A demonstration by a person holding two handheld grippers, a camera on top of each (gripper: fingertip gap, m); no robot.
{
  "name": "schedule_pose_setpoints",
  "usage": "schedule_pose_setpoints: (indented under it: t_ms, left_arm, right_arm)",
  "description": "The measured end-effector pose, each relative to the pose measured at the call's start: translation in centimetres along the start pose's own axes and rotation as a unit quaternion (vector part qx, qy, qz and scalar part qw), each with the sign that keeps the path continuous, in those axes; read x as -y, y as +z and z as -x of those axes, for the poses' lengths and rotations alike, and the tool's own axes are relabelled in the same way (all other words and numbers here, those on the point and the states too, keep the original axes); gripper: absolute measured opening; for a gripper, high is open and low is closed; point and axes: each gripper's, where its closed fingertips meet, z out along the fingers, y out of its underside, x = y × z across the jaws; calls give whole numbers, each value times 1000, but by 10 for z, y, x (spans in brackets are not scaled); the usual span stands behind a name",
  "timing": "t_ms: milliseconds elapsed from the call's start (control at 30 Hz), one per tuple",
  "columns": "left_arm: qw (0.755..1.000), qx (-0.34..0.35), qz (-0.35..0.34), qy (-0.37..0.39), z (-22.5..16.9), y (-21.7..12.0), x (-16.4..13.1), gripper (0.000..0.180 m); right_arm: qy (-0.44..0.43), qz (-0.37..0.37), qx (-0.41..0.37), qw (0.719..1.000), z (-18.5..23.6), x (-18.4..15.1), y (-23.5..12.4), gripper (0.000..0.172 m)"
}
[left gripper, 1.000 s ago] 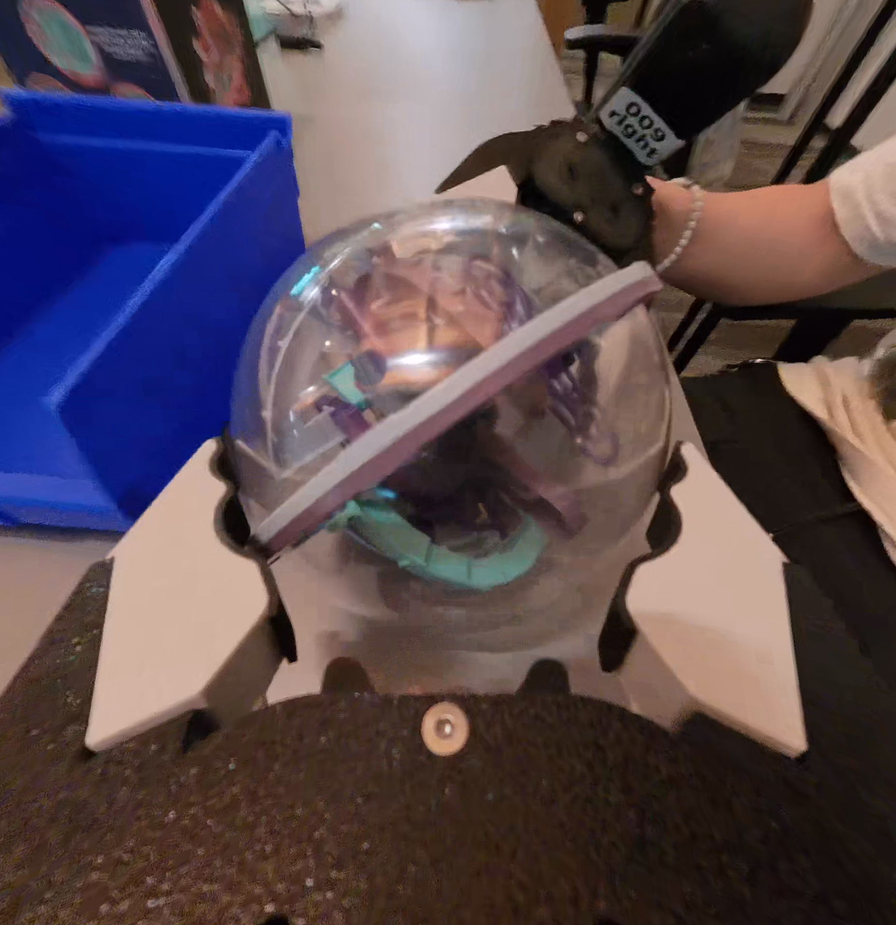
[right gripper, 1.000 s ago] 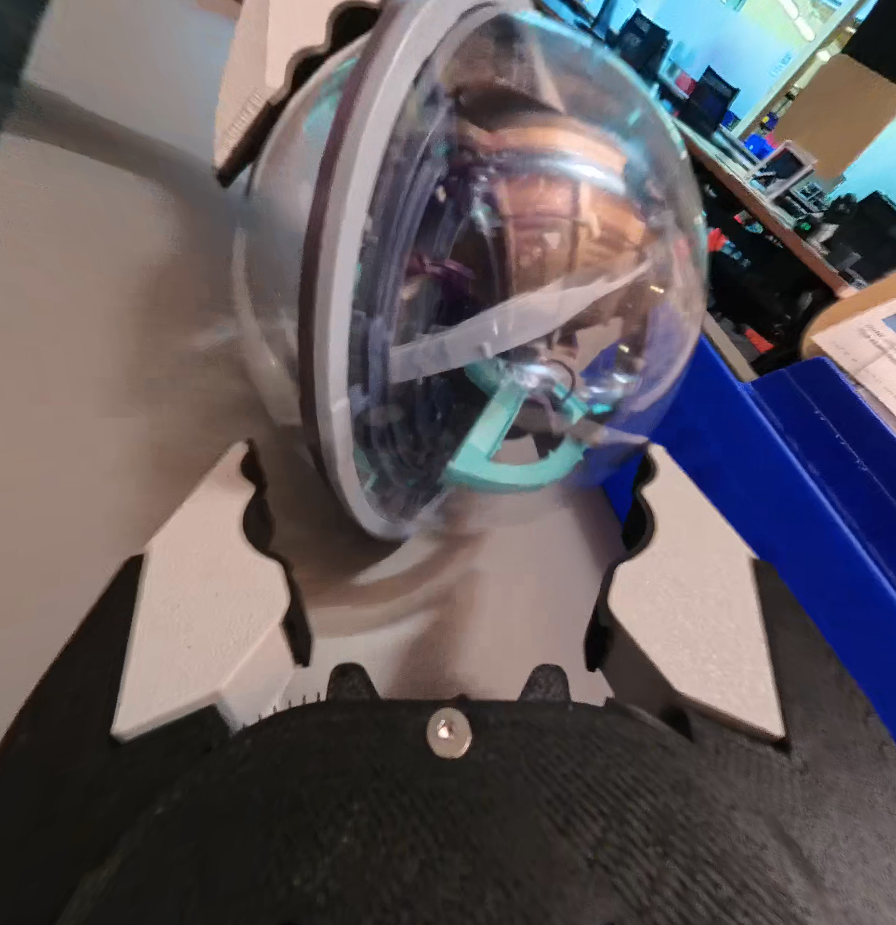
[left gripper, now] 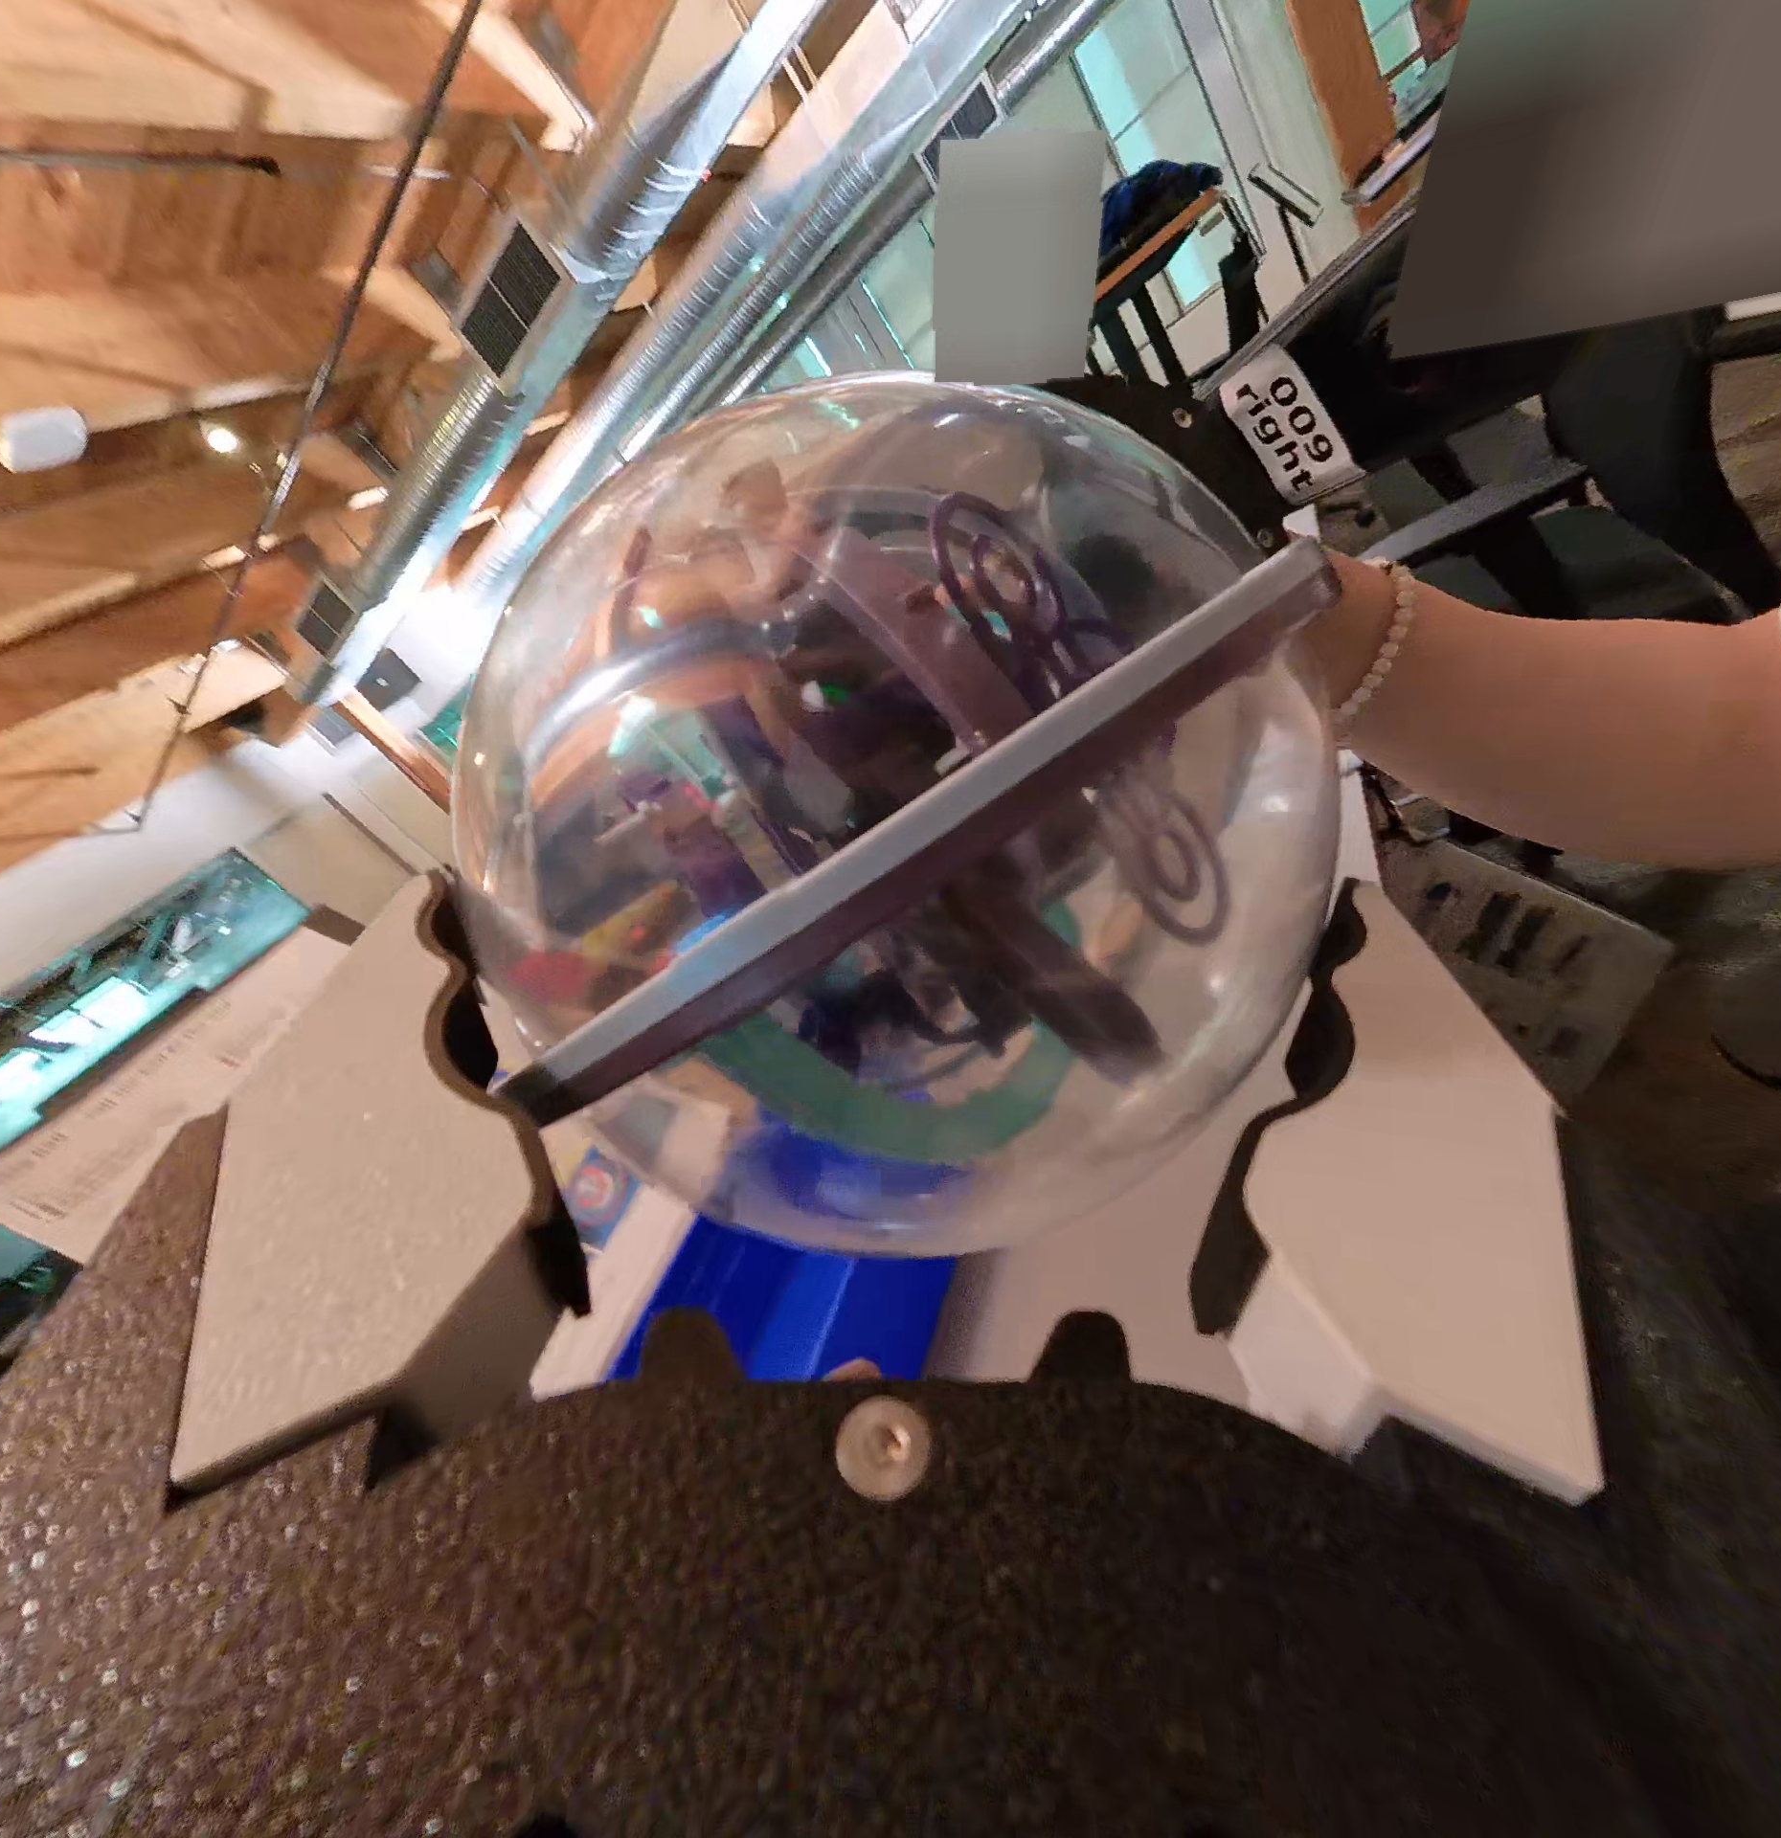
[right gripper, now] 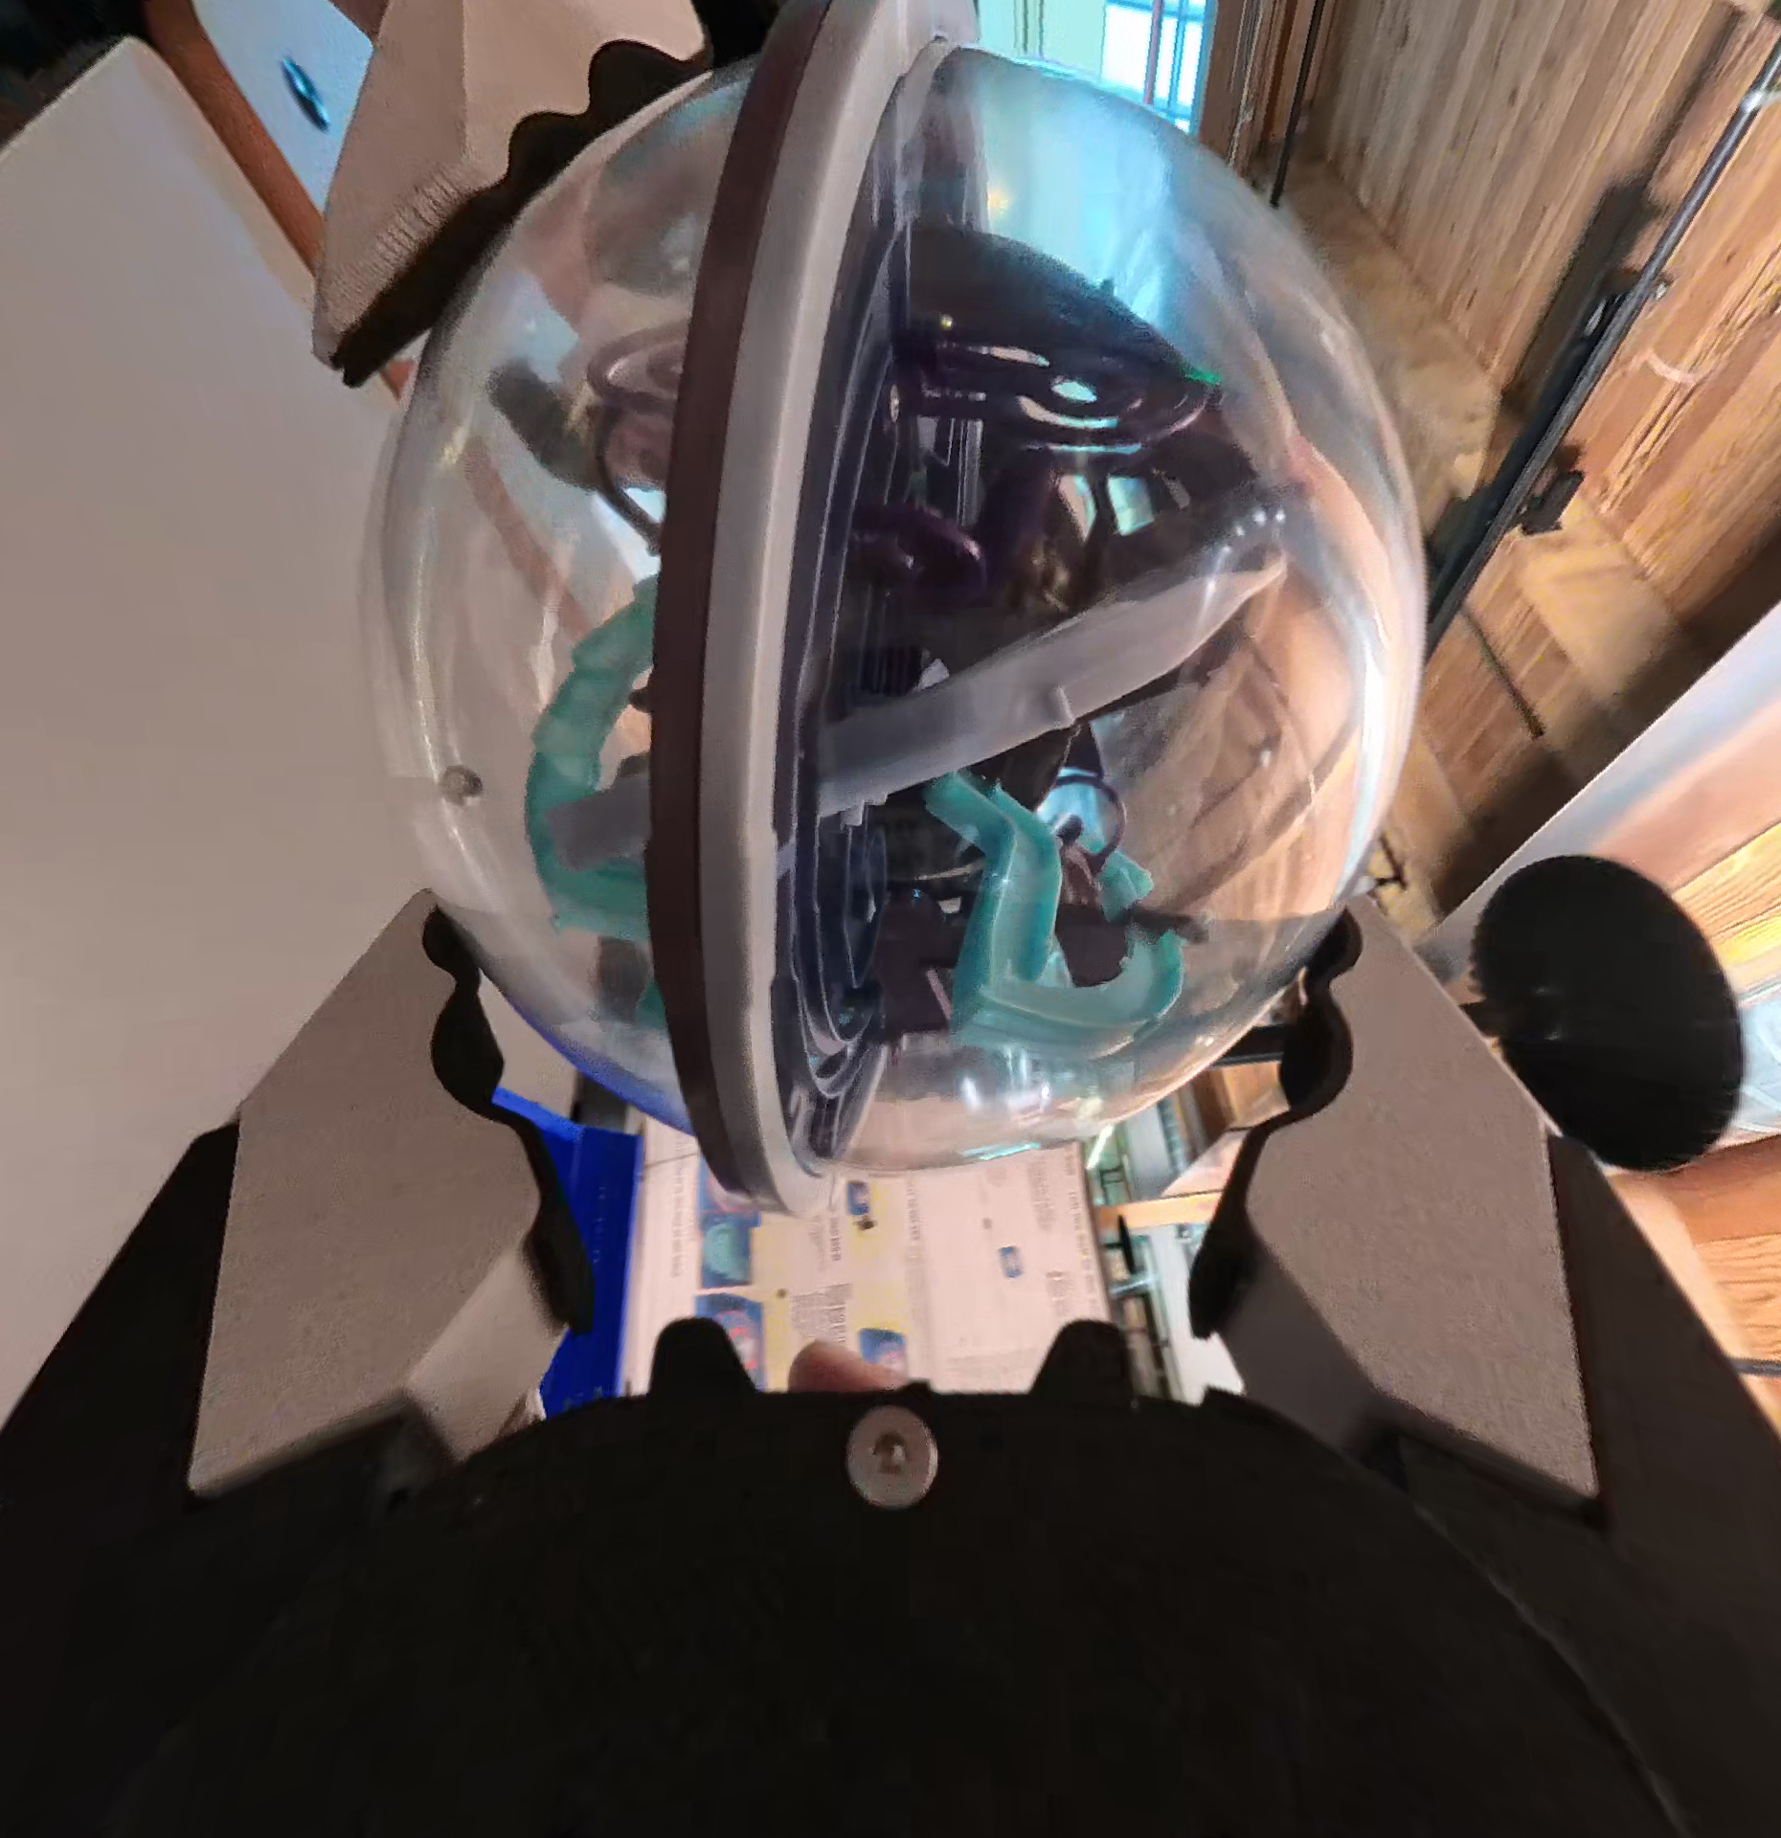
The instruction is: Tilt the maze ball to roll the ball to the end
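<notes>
The maze ball [left gripper: 896, 816], a clear sphere with a grey band around its middle and purple and teal tracks inside, is lifted clear of the table and held between both grippers. The left gripper [left gripper: 891, 955] clasps it with its jaws spread wide: in its own view the dark pads [left gripper: 449, 955] meet the shell on each side, and the band runs slantwise from lower left to upper right. The right gripper [right gripper: 887, 995] grips it the same way from another side; in its view the band stands almost upright, and the wavy pads [right gripper: 459, 995] press against the lower curve of the sphere. At the top left of the right wrist view one finger [right gripper: 449, 169] of the left gripper lies on the shell. In the left wrist view the right gripper's black body [left gripper: 1195, 438] sits behind the ball at the upper right, with a forearm [left gripper: 1563, 726] wearing a bead bracelet [left gripper: 1384, 646] reaching in from the right. A small silver ball [right gripper: 461, 784] sits against the inside of the shell on the left half. Below the sphere show a blue bin [left gripper: 797, 1303] and printed sheets [right gripper: 956, 1283]; wooden ceiling beams [left gripper: 170, 298] and metal ducts [left gripper: 688, 179] fill the background.
</notes>
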Motion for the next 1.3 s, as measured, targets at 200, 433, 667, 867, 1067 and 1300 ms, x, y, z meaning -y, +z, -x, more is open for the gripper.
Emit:
schedule_pose_setpoints:
  t_ms: [200,433,667,867,1067,1300]
  left_arm:
    - [998,28,-22,52,0,-6,67,158]
    - [992,46,-42,110,-2,-15,120,158]
    - [987,63,-10,149,-10,-21,144,158]
    - [998,65,-8,25,-11,-20,154,157]
    - [973,9,55,-222,7,-14,83,157]
    - [972,18,56,-226,10,-15,74,158]
  right_arm:
    - [-50,-24,-17,998,-49,42,-22,158]
    - [-90,-53,-51,993,-83,78,-36,158]
    - [-92,-92,-82,988,-94,98,-44,158]
    - [129,-141,-4,982,-73,95,-35,158]
    - [376,-188,83,904,-17,71,-7,157]
    - [399,-214,78,888,-10,68,0,157]
